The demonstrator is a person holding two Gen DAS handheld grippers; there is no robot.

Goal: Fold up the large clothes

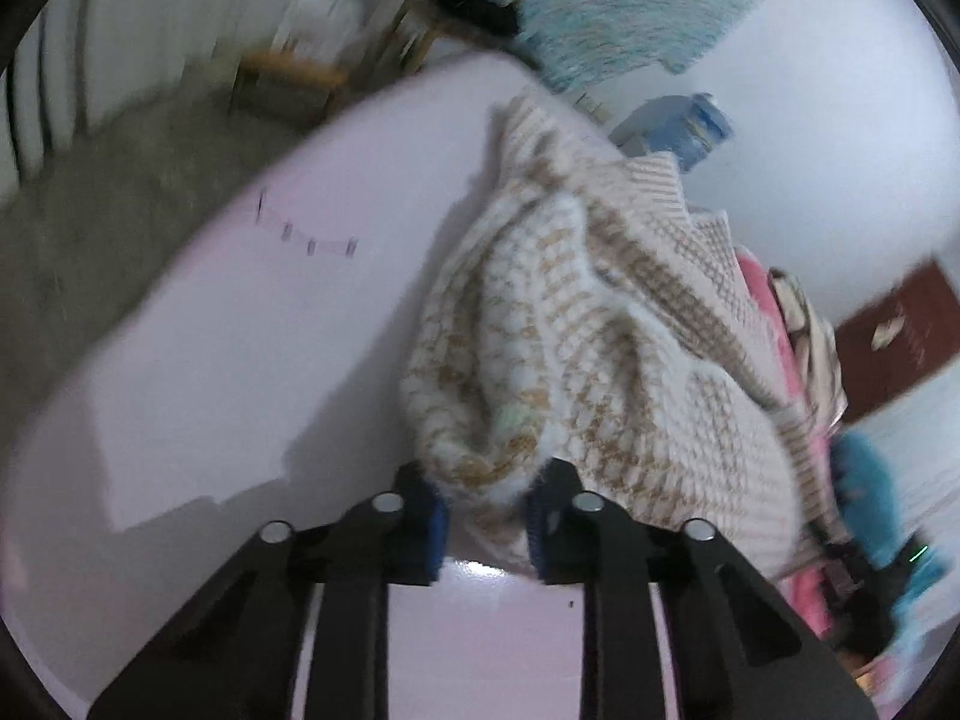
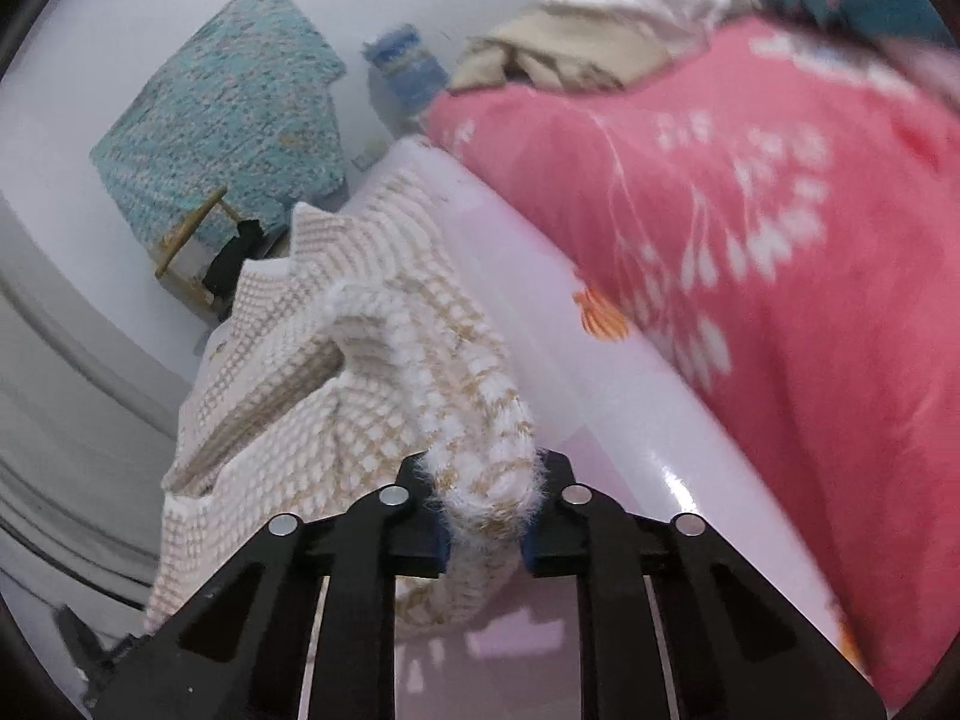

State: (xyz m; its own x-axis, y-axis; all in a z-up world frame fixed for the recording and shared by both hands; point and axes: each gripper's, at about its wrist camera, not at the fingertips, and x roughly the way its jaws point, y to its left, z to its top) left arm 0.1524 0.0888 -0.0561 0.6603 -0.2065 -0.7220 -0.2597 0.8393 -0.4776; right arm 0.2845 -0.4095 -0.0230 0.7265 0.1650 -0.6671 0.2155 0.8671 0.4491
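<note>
A cream and tan knitted sweater [image 1: 600, 330] lies bunched on a pale pink tabletop [image 1: 270, 330]. My left gripper [image 1: 486, 516] is shut on a fuzzy fold of its edge, the blue pads pressing the knit from both sides. In the right wrist view the same sweater [image 2: 336, 372] hangs in folds toward the table's left edge. My right gripper [image 2: 483, 516] is shut on another fuzzy bunch of it, lifted a little off the tabletop [image 2: 600, 420].
A pink floral garment [image 2: 780, 240] lies to the right, with beige clothes [image 2: 570, 42] piled behind it. A teal cloth [image 2: 240, 108] hangs over a wooden chair [image 1: 288, 72] beyond the table. A dark red book [image 1: 900, 336] sits at the right.
</note>
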